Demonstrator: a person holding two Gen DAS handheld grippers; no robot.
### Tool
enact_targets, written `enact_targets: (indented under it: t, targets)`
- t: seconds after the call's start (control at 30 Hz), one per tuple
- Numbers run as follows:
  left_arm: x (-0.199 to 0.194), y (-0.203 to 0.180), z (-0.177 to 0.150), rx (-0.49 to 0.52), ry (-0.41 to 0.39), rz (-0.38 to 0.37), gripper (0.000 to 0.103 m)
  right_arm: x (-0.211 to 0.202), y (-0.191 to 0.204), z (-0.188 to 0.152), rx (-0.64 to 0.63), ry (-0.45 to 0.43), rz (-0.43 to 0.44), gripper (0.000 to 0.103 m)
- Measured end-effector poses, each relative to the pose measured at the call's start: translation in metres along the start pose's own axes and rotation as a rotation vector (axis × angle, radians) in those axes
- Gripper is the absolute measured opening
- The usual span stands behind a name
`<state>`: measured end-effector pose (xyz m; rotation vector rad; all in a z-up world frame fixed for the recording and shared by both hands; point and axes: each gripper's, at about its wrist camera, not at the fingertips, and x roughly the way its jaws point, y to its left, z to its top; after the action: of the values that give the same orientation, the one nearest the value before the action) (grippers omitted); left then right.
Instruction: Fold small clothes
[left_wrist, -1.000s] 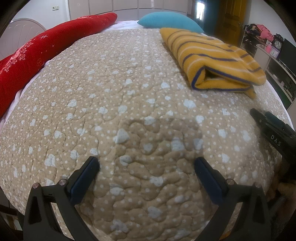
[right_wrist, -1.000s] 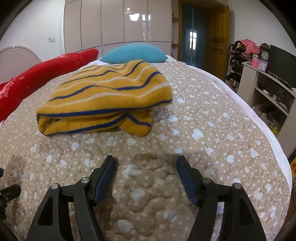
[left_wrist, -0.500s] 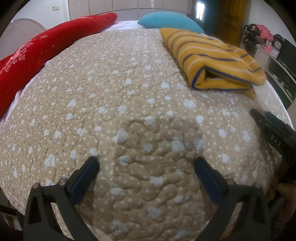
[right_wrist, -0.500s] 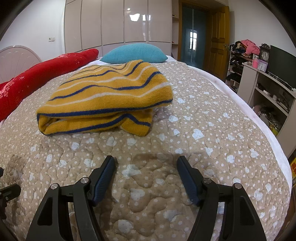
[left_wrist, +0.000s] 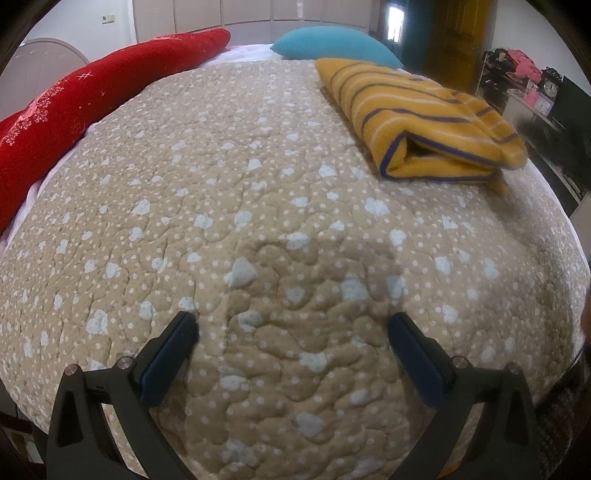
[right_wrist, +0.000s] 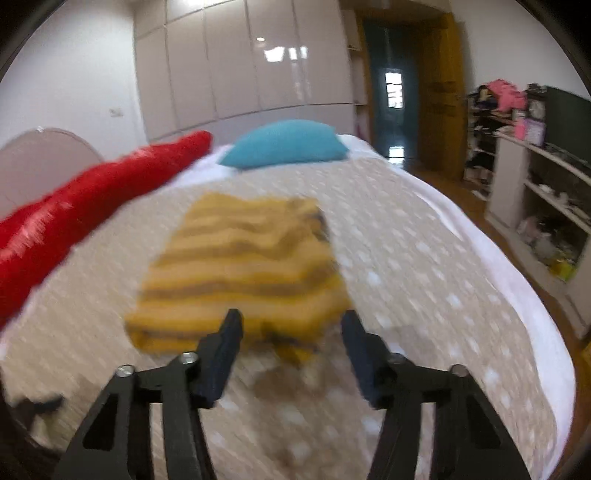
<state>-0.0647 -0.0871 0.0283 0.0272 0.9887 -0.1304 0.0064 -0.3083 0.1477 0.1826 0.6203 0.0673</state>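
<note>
Already folded, the striped jumper (right_wrist: 240, 273) lay near the teal pillow (right_wrist: 284, 147); right gripper (right_wrist: 291, 332), jaws just narrowing and empty, hung above its near edge and risked rumpling it; left gripper (left_wrist: 293, 332) gaped wide, empty.

Your right wrist view is smeared by motion blur. The folded yellow striped garment (right_wrist: 243, 273) loses its stripe edges there, and its near hem sits partly behind your right tool (right_wrist: 291, 332). You cannot tell whether those fingertips (right_wrist: 231, 332) touch the cloth. The quilt (right_wrist: 424, 295) pattern is streaked. Items on the shelves (right_wrist: 546, 206) at right are too blurred to identify.

In your left wrist view, the garment's (left_wrist: 424, 122) far right end blurs. A dark smear (left_wrist: 546, 129) beside it cannot be identified. The red bolster (left_wrist: 74, 107) is cut off at the left edge. The clock (left_wrist: 550, 86) face is too small to read. A patterned sleeve (left_wrist: 565, 413) is cropped at the lower right corner.
</note>
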Motion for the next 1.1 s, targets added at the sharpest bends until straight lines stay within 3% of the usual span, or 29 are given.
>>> enact_targets:
  t: [0.13, 0.27, 0.37, 0.43, 0.53, 0.67, 0.77, 0.93, 1.1]
  targets:
    - [0.000, -0.001, 0.000, 0.000, 0.003, -0.002, 0.103, 0.059, 0.001, 0.031, 0.020, 0.099, 0.084, 0.050]
    - [0.000, -0.001, 0.001, 0.006, -0.001, -0.013, 0.103, 0.116, -0.018, 0.029, 0.096, 0.231, 0.060, 0.049]
    - [0.000, -0.001, 0.000, 0.009, -0.013, -0.013, 0.103, 0.108, -0.014, 0.035, 0.068, 0.225, 0.025, 0.049]
    - [0.000, -0.002, -0.001, 0.010, -0.023, -0.008, 0.103, 0.091, -0.001, 0.042, 0.011, 0.161, -0.013, 0.049]
    - [0.000, -0.003, -0.001, 0.009, -0.031, -0.005, 0.103, 0.080, 0.016, 0.059, -0.017, 0.107, 0.015, 0.051]
    - [0.001, -0.002, 0.000, 0.011, -0.029, -0.012, 0.103, 0.121, 0.022, 0.077, 0.025, 0.169, 0.037, 0.054]
    - [-0.002, -0.004, -0.002, 0.016, -0.032, -0.014, 0.103, 0.157, 0.022, 0.066, 0.045, 0.273, 0.011, 0.063]
    - [-0.006, -0.006, -0.007, 0.046, -0.039, -0.023, 0.103, 0.111, 0.029, 0.056, 0.033, 0.187, 0.022, 0.064]
    - [-0.005, -0.006, -0.006, 0.030, -0.050, -0.015, 0.103, 0.046, 0.022, 0.008, 0.035, 0.140, 0.031, 0.068]
